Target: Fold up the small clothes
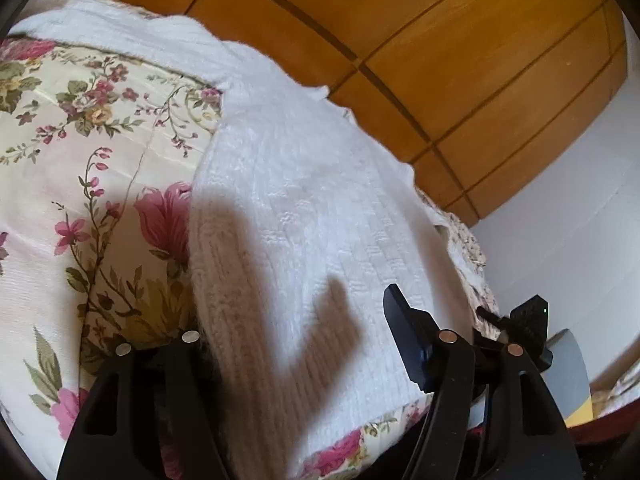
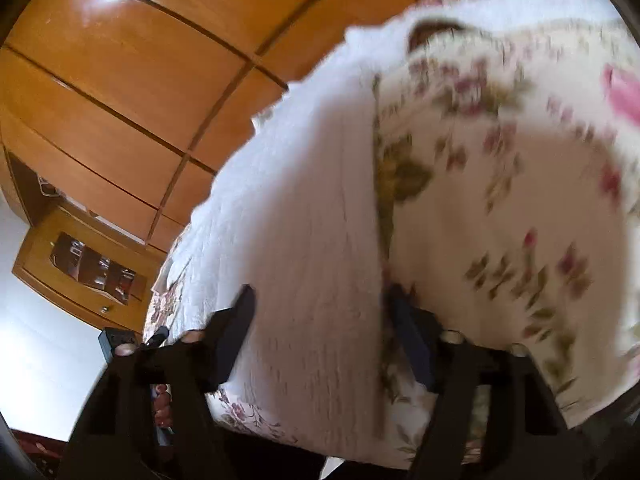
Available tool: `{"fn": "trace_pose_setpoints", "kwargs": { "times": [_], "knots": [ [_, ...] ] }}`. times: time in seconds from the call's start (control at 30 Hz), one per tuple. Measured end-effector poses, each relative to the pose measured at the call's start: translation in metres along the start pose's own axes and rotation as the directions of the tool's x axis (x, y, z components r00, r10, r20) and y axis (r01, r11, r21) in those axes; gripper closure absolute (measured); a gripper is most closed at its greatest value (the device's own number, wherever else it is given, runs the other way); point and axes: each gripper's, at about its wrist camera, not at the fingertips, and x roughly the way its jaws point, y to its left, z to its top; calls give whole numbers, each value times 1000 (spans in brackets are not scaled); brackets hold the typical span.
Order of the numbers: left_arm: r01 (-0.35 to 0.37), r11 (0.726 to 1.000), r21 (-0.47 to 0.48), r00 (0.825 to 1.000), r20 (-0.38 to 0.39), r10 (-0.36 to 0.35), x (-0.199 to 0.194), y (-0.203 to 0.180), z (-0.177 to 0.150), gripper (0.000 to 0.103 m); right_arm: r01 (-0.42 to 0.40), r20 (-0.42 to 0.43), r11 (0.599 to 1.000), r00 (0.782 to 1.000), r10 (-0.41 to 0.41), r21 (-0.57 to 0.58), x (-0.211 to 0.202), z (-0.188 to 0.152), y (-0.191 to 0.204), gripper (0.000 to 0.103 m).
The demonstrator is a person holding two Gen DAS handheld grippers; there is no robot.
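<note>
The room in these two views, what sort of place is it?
Most likely a bedroom. A floral bedspread with a white knit garment on it lies before a wooden wardrobe, and a small wooden cabinet hangs on the white wall.

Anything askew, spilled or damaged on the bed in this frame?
Nothing stands out. The white knit garment lies flat on the floral bedspread; the right wrist view is only motion-blurred.

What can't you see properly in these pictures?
- Left tool: left wrist view, its left finger is hidden behind the white knit cloth.
- Flowered bedspread: right wrist view, flowers smeared by blur.
- Shelf items in the wooden cabinet: right wrist view, too small.
- Cloth's near edge: cut off behind both tools.
</note>
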Motion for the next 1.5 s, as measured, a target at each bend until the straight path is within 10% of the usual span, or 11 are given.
{"fn": "trace_pose_setpoints", "kwargs": {
  "times": [0.03, 0.1, 0.4, 0.6, 0.7, 0.83, 1.0, 1.3, 1.5],
  "knots": [
    [-18, 1000, 17, 1000, -1, 18, 2, -3, -1, 45, 45, -16, 999, 999, -45, -17, 9, -3, 2, 74],
    [-87, 995, 56, 996, -32, 89, 7, -7, 0, 95, 75, -15, 996, 997, -75, -48, 14, 0, 11, 91],
    [-72, 989, 133, 997, -4, 73, -42, -40, -10, 98, 116, 107, 979, 989, -98, -170, -58, 12, 30, 98],
    [-156, 977, 147, 982, -82, 169, -11, -31, -36, 98, 177, 22, 974, 984, -176, -145, -44, -9, 3, 97],
    [-149, 977, 150, 986, -58, 159, -7, -29, -34, 93, 226, 13, 963, 974, -227, -146, -28, -15, -8, 92],
    [-97, 980, 172, 994, -42, 105, -16, -38, -27, 32, 273, 75, 942, 962, -263, -195, -33, -3, 7, 67],
    [-127, 985, 121, 991, 51, 121, -35, -26, -6, 29, 490, 280, 829, 864, -419, -271, -28, 30, 44, 43],
    [-264, 932, -249, 927, 201, 316, -63, 44, 64, 19, 522, 326, 759, 849, -416, -390, 57, 84, 86, 24],
    [-303, 894, -329, 903, 202, 380, -64, 90, 106, 19, 612, 331, 685, 791, -516, -395, 100, 98, 67, 18]
  ]
}}
